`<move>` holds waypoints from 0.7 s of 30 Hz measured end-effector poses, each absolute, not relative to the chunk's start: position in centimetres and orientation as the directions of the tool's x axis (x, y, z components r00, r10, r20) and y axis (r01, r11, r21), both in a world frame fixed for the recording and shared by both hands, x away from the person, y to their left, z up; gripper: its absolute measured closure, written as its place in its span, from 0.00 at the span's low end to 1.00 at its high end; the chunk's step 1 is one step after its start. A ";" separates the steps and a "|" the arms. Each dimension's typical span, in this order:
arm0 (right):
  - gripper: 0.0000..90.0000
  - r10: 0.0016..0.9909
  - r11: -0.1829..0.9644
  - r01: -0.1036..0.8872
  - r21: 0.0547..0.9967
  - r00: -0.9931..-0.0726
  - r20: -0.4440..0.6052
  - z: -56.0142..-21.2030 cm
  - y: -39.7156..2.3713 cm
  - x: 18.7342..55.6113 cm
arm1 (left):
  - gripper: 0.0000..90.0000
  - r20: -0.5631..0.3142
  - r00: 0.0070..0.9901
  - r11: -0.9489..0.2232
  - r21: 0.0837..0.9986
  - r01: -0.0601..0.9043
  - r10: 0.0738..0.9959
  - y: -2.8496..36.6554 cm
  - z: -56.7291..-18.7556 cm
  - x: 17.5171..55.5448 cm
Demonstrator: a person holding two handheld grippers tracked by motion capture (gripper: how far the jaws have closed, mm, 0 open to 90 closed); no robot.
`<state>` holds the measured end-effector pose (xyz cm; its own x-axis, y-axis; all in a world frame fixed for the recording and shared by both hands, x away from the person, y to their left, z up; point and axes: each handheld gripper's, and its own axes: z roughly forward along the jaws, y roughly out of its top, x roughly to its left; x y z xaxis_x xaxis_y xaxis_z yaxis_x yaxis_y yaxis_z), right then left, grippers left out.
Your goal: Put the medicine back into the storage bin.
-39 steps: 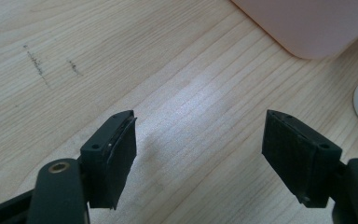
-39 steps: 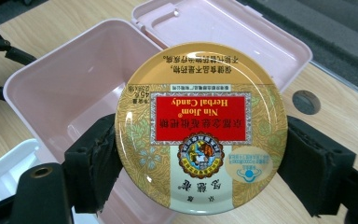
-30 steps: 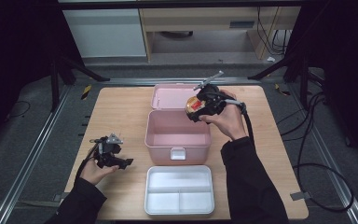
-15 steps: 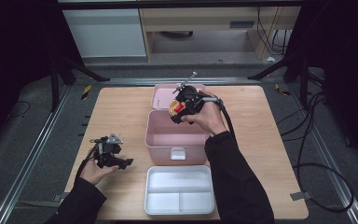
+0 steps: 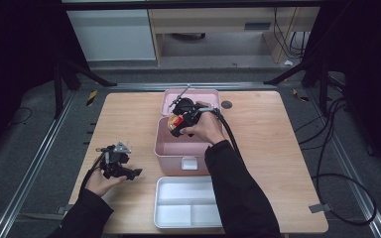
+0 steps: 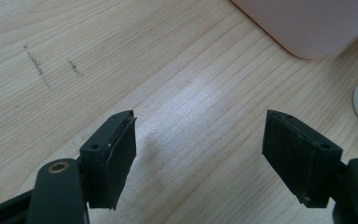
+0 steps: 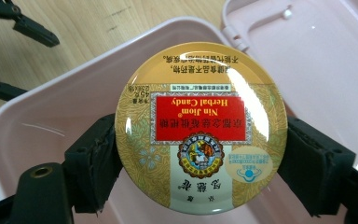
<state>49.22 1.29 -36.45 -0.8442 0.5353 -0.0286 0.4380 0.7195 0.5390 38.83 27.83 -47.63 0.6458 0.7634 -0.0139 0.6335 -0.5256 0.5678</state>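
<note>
Candy tin (image 7: 200, 126): clamped flat between right gripper (image 7: 200, 158) fingers, above open pink box (image 7: 51, 116) | left gripper (image 6: 200, 154): fingers spread wide, nothing between, bare counter (image 6: 121, 60) beneath, box corner beyond them

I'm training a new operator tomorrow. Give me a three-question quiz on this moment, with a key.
1. True or false: the right claw grips a round candy tin by its rim.
2. Which container is the tin held over? A) the white divided tray B) the open pink box C) the bare table
3. Fill in: the left claw rests with its jaws ____ and nothing between them.

Key: 1 true; 2 B; 3 open.
</note>
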 end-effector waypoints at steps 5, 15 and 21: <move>0.23 0.531 0.729 0.447 0.518 -0.847 -0.016 -37.7 2.0 49.6 | 0.29 -0.010 0.644 -0.523 0.573 0.630 0.765 27.9 -47.5 38.8; 0.23 0.490 0.773 0.425 0.472 -0.872 -0.016 -40.5 3.5 50.3 | 0.29 -0.010 0.648 -0.526 0.575 0.627 0.761 27.8 -47.4 38.8; 0.23 0.466 0.791 0.415 0.451 -0.885 -0.003 -41.9 4.0 50.4 | 0.29 -0.009 0.650 -0.527 0.576 0.625 0.760 27.8 -47.3 38.7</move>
